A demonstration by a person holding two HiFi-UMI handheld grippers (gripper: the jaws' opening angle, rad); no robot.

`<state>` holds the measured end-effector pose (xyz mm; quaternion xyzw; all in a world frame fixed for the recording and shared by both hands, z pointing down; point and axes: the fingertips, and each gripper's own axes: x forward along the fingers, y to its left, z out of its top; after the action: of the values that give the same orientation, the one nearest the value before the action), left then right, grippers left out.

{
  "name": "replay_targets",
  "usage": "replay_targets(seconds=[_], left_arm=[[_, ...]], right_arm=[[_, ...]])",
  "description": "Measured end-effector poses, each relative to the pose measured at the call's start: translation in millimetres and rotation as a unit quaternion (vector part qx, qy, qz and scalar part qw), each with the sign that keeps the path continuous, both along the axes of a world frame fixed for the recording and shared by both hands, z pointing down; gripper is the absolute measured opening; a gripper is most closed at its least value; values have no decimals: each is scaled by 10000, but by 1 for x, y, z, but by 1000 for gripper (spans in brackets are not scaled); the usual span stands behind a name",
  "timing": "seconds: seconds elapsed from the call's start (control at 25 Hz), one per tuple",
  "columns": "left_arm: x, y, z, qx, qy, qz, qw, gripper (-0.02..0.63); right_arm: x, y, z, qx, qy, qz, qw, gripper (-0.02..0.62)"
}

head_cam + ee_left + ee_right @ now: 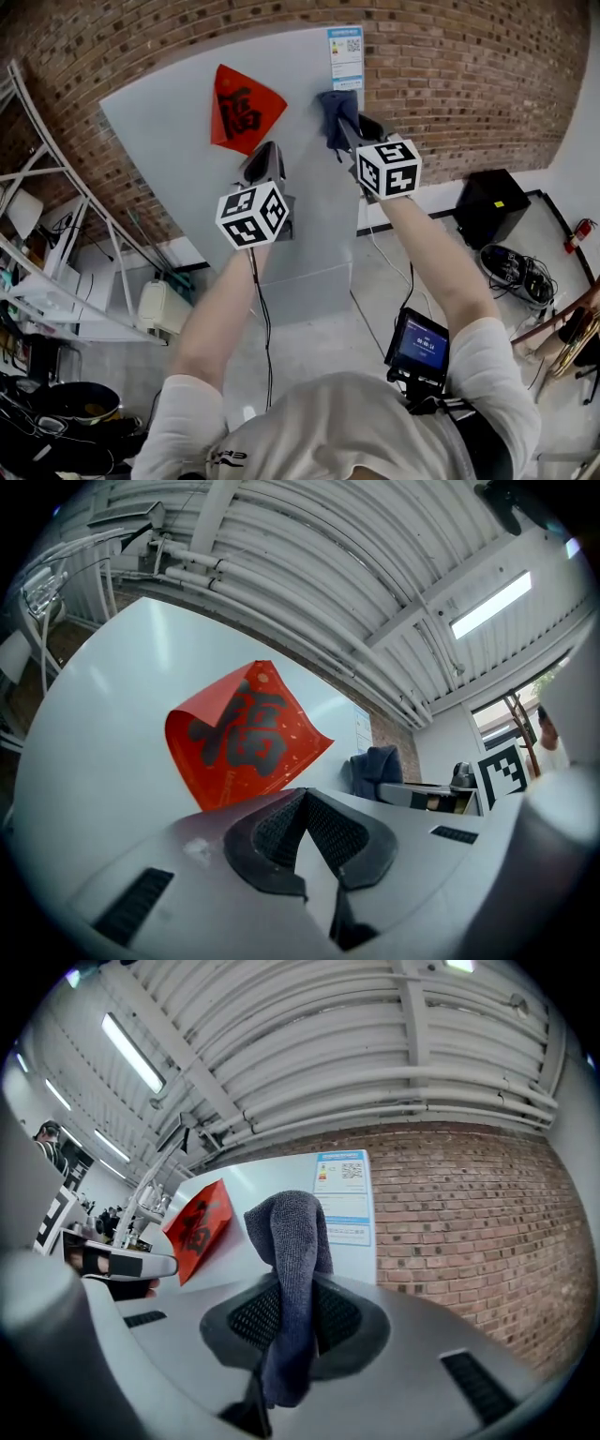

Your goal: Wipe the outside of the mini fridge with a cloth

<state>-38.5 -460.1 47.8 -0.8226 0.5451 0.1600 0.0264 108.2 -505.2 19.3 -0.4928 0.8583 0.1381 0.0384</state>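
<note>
The mini fridge [178,141] is pale grey and stands against the brick wall, with a red diamond sticker [242,108] and a blue-white label [345,56] on its face. My right gripper [349,131] is shut on a dark blue-grey cloth [335,111], held near the fridge's upper right just below the label. In the right gripper view the cloth [292,1279] stands up between the jaws, with the label [343,1194] behind. My left gripper [263,164] is shut and holds nothing, below the red sticker [242,735].
A brick wall [469,84] backs the fridge. Metal shelving [37,234] stands at the left. A black box [491,204] and coiled cables [516,272] lie on the floor at the right. A small screen [420,343] hangs at the person's chest.
</note>
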Motion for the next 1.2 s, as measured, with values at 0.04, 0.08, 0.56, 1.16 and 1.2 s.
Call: replay_targets(seconds=[0.04, 0.08, 0.56, 1.16, 1.2], left_arm=[[-8, 3, 2, -12, -4, -27, 10000, 3], [-16, 5, 4, -30, -13, -48, 10000, 3], [-138, 49, 40, -320, -107, -467, 9983, 3], [-299, 81, 96, -780, -295, -1576, 9840, 3], [-305, 80, 102, -829, -327, -1621, 9827, 3]], right_arm=[[-11, 6, 2, 8, 28, -64, 10000, 63], [-24, 12, 5, 9, 55, -132, 9999, 63], [-192, 74, 53, -160, 419, -976, 9942, 63], [-387, 86, 114, -500, 771, -1790, 9796, 63], [-393, 83, 122, -557, 828, -1777, 9790, 63]])
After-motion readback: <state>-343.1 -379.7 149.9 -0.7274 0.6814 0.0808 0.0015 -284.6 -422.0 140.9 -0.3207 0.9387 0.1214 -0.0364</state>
